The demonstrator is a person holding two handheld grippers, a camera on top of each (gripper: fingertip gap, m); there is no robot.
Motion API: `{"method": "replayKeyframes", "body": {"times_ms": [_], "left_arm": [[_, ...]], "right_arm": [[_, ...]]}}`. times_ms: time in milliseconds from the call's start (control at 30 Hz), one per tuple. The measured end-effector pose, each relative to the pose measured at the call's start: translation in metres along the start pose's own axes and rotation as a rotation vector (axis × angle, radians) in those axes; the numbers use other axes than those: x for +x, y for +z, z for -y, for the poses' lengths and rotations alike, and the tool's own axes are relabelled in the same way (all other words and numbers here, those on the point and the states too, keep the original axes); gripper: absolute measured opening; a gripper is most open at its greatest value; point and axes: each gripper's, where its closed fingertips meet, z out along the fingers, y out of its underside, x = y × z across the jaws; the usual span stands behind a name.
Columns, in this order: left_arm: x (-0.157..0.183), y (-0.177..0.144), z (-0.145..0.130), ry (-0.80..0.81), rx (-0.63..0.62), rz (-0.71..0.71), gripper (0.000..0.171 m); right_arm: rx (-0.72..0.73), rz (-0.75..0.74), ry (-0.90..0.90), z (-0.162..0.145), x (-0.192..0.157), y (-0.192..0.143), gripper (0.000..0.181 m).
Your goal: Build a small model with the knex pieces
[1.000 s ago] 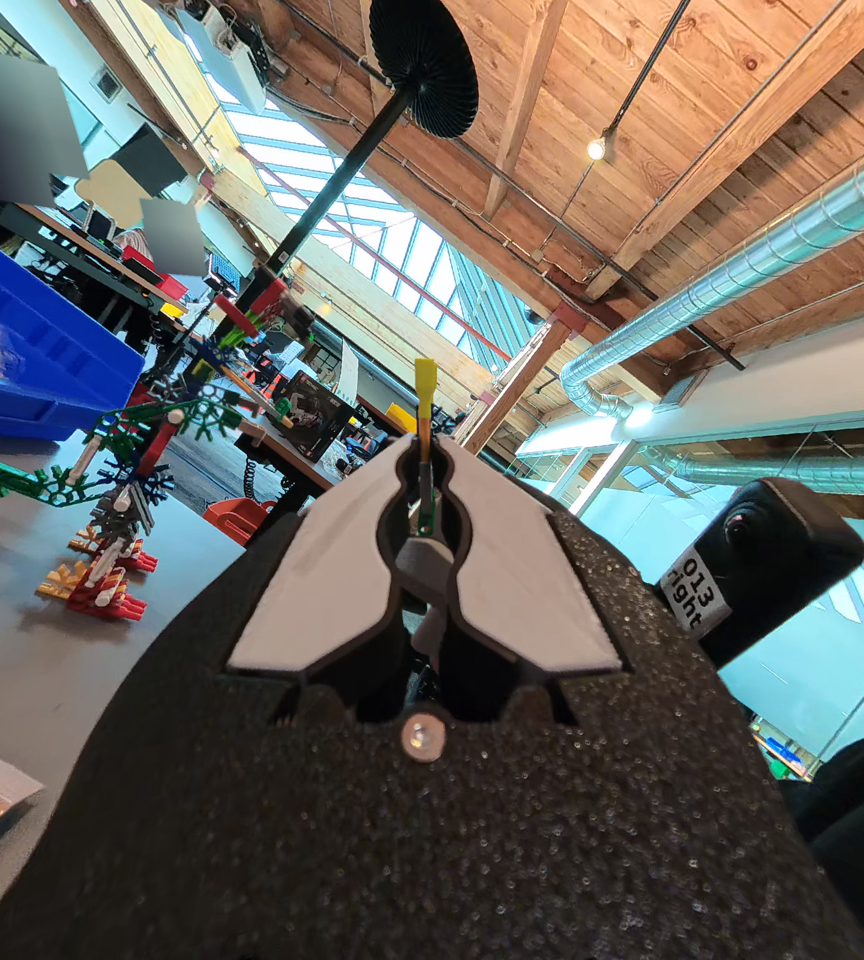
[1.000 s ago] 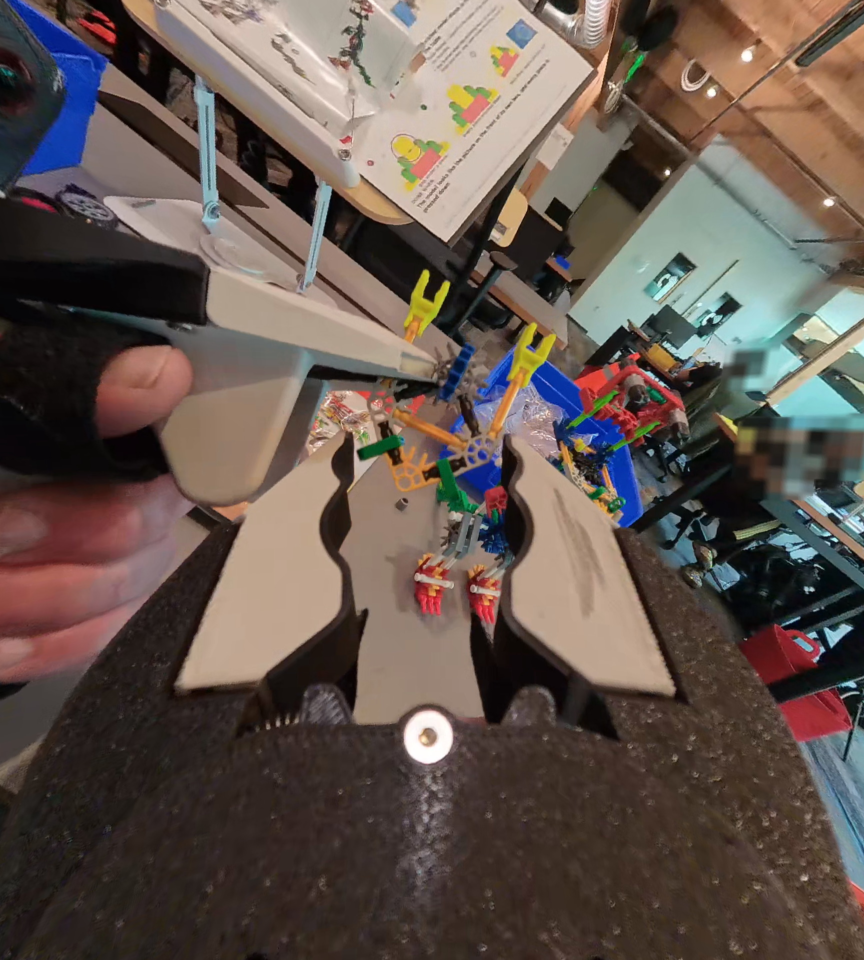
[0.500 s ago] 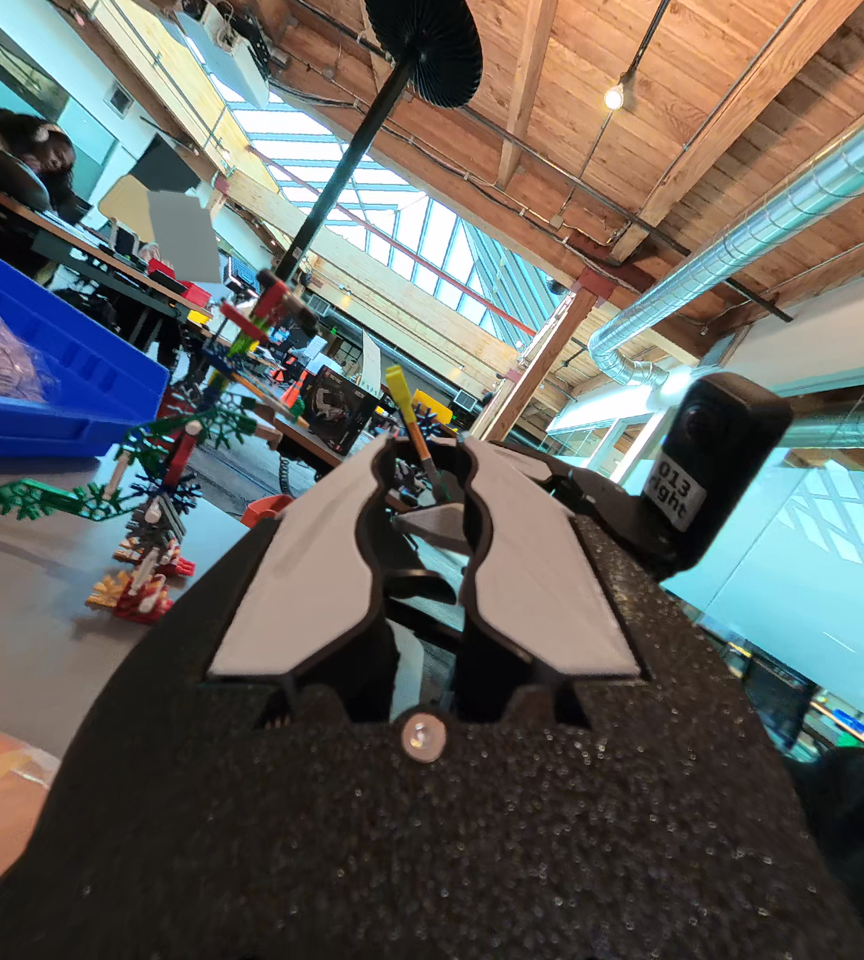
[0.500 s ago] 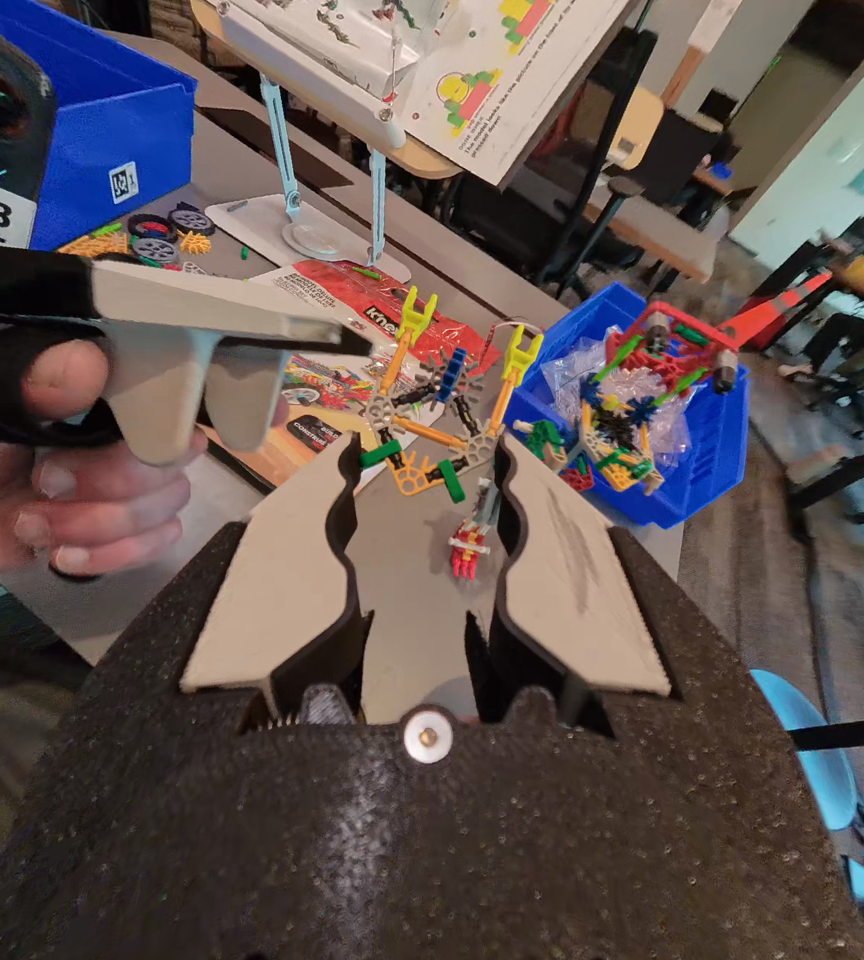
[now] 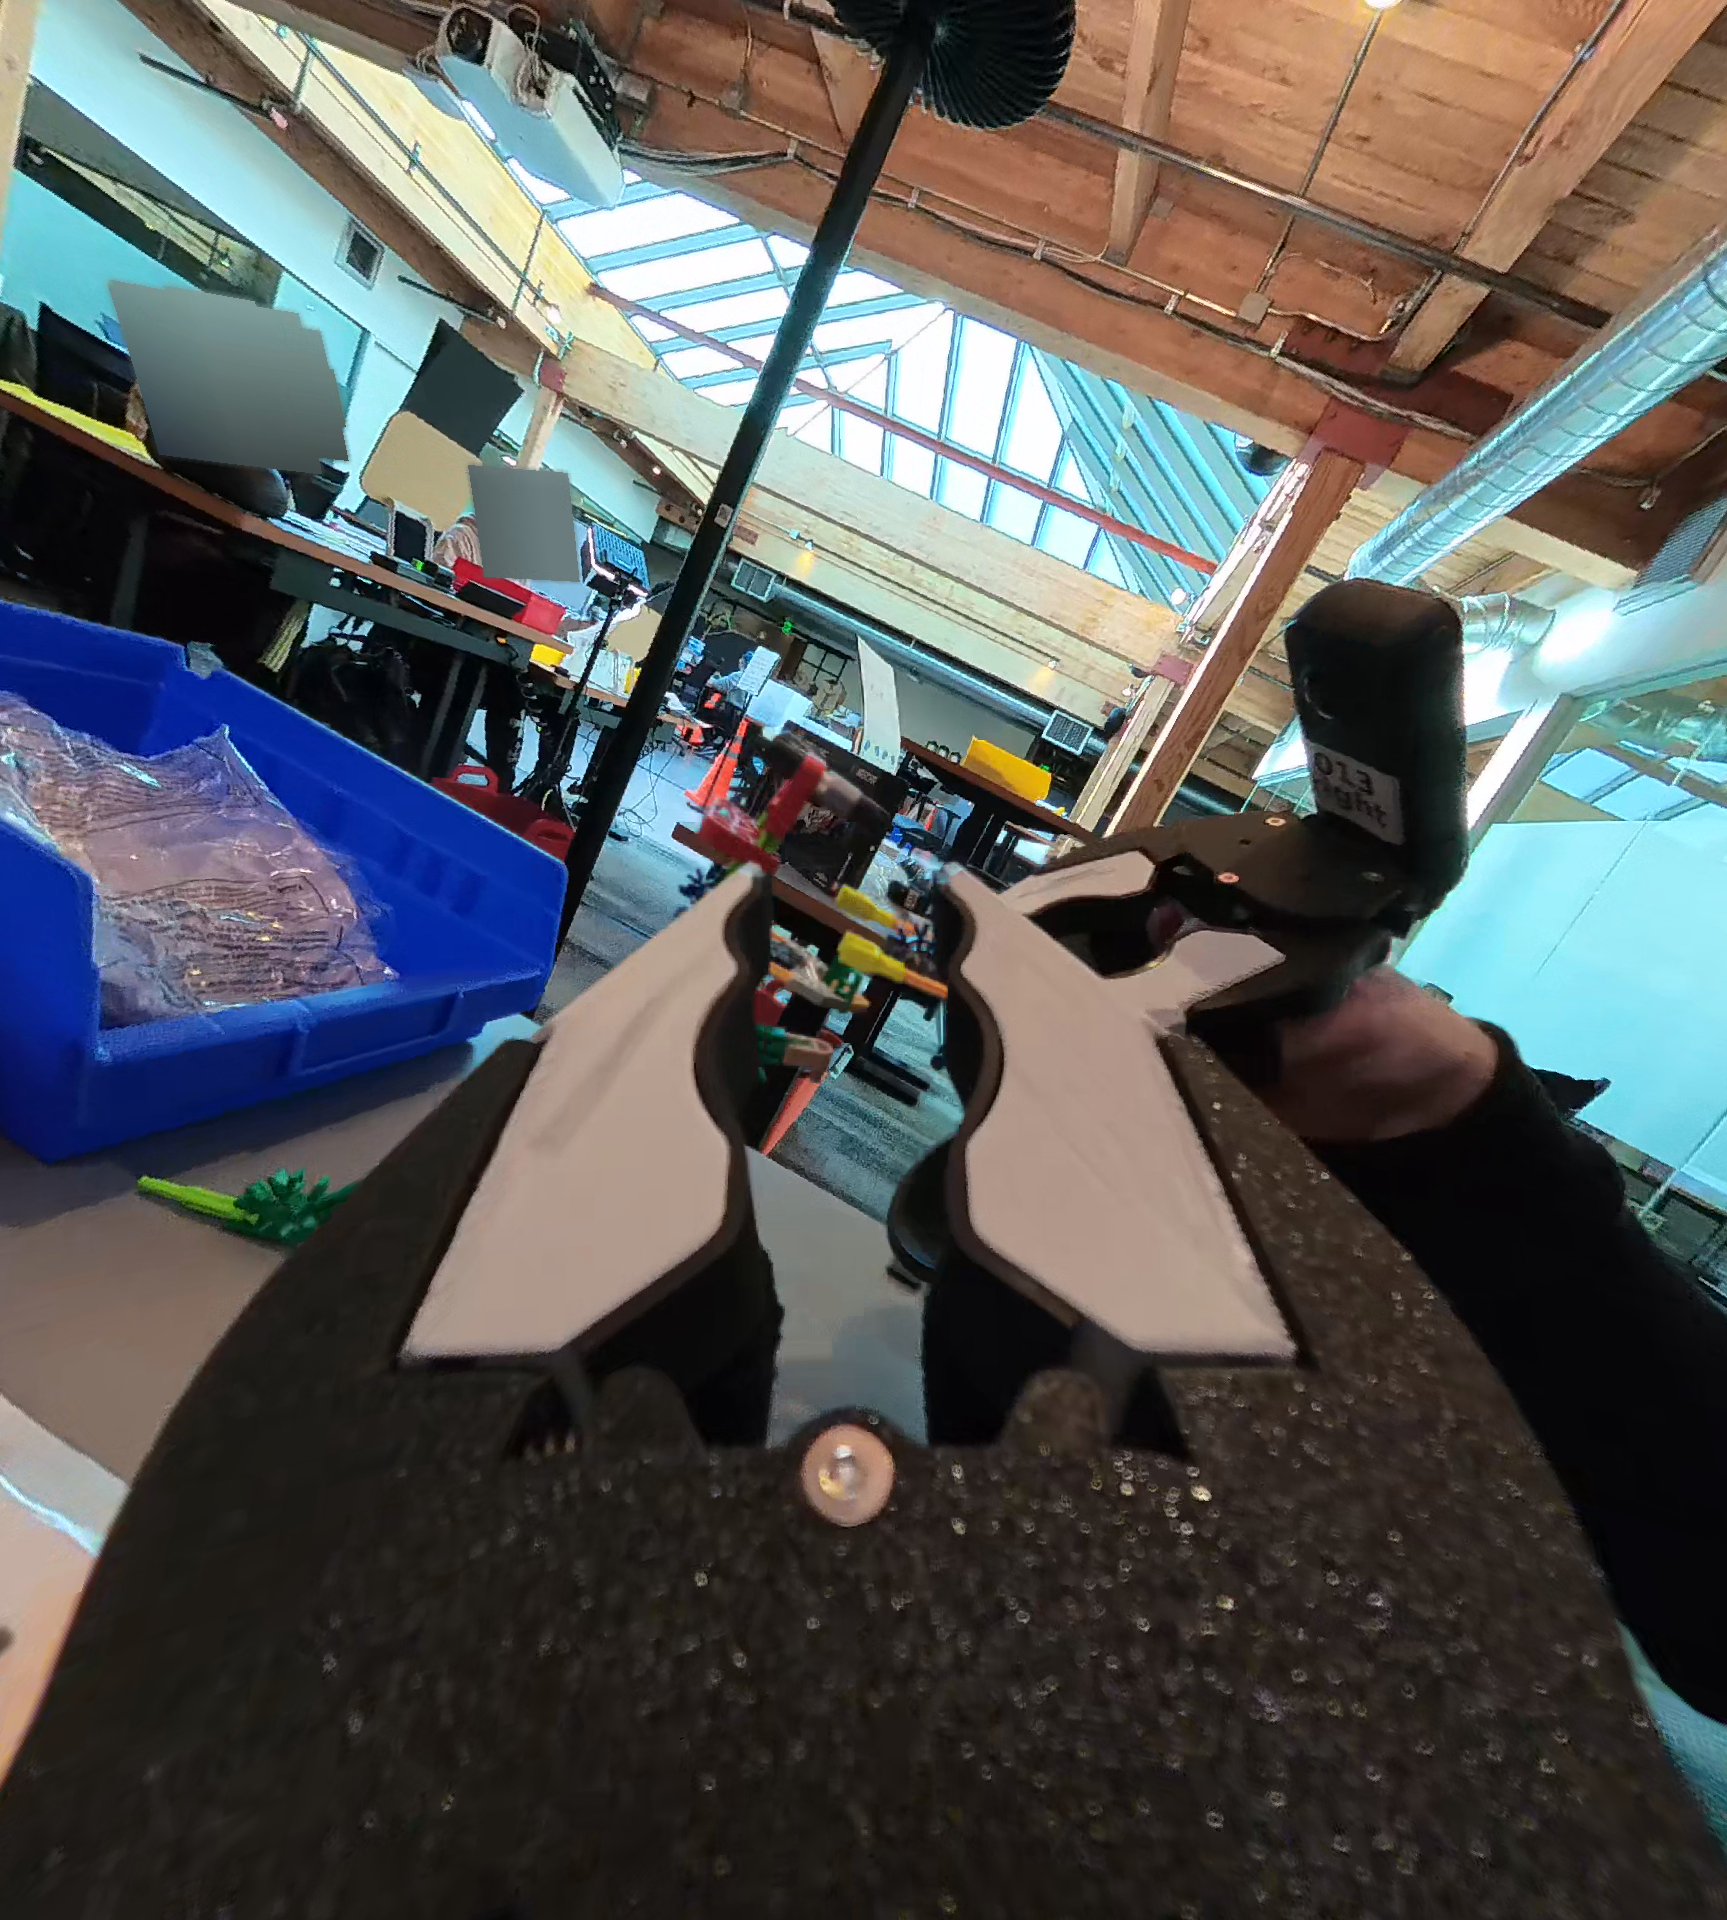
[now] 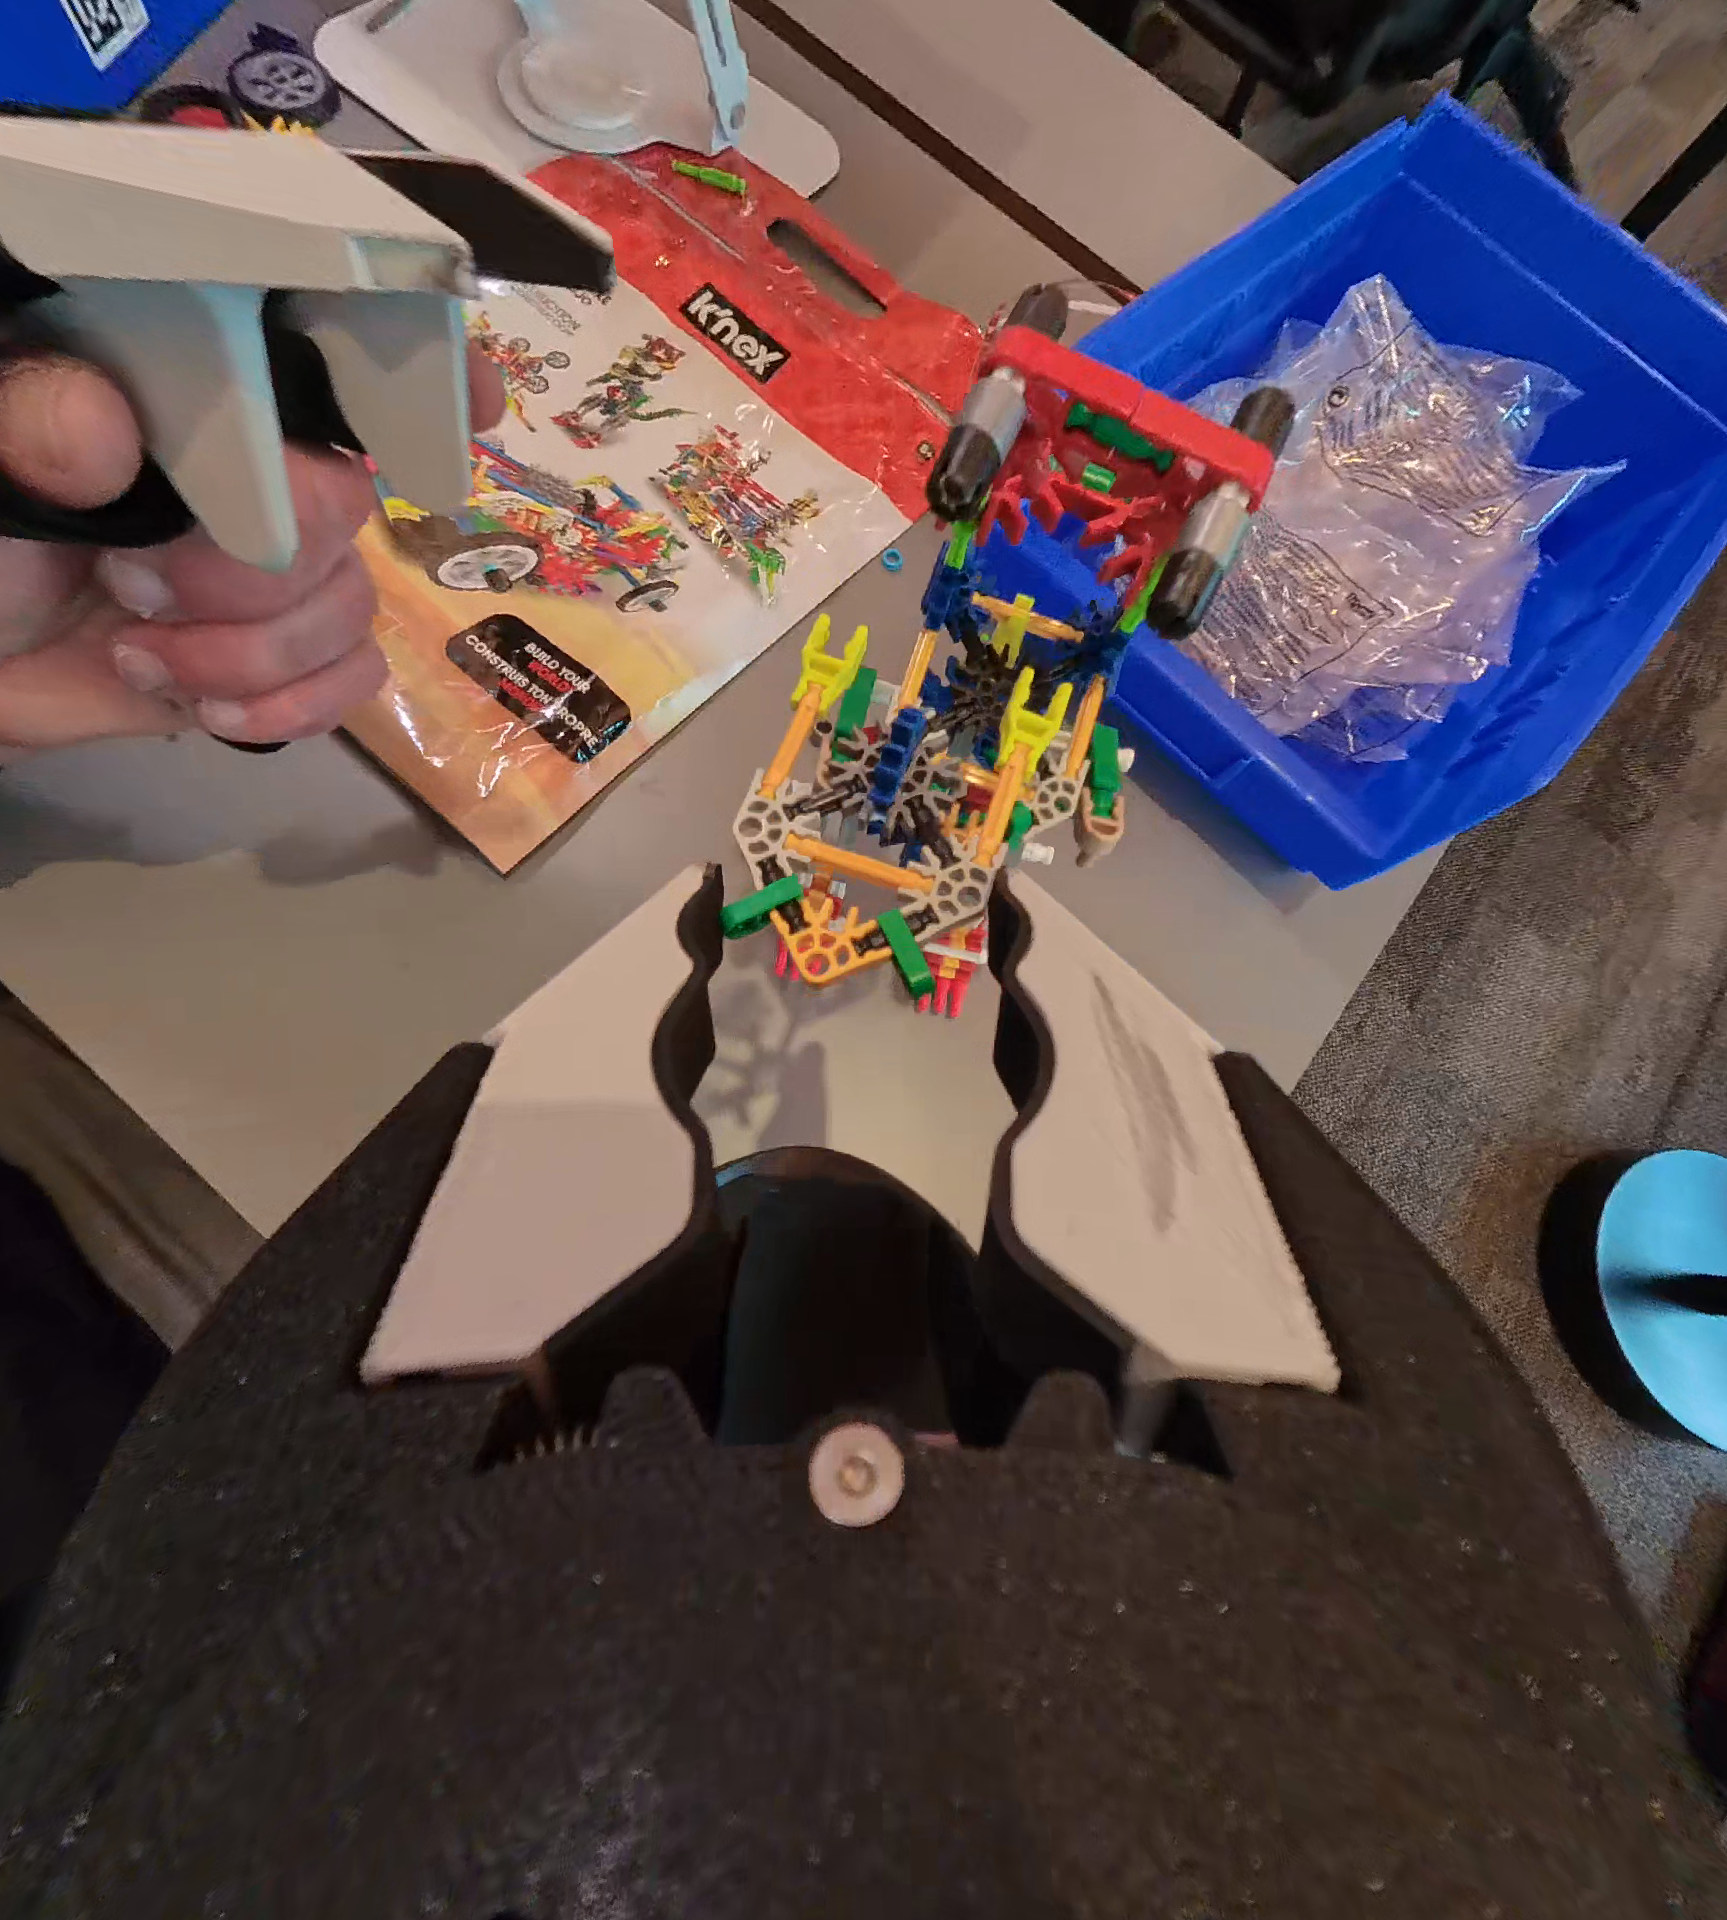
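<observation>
Blue bins: I count one (image 5: 215, 935) in my left view and one (image 6: 1461, 520) in my right, each with a plastic bag inside. My right gripper (image 6: 854, 894) is wide and empty above one toy (image 6: 952, 748) on the grey table (image 6: 267, 987). My left gripper (image 5: 848, 894) is wide and empty too. Only the right view shows the whole toy and one booklet (image 6: 610, 499).

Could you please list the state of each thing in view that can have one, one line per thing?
Left tongs: open, empty.
Right tongs: open, empty, above the table.
Toy model: assembled, standing on the grey table, untouched.
Blue bin: open-topped, holding a clear plastic bag.
Printed packet: lying flat.
Green piece: loose on the table.
</observation>
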Motion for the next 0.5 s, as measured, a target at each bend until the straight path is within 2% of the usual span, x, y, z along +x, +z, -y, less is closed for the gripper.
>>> {"method": "replayKeyframes", "body": {"times_ms": [100,500], "left_arm": [[-0.013,0.013,0.000,0.032,-0.023,0.034,0.027],[-0.047,0.046,0.000,-0.063,-0.041,0.064,0.027]], "right_arm": [[-0.002,0.016,0.015,0.004,0.006,0.001,0.048],[0.078,0.124,0.096,0.016,0.014,0.005,0.047]]}}
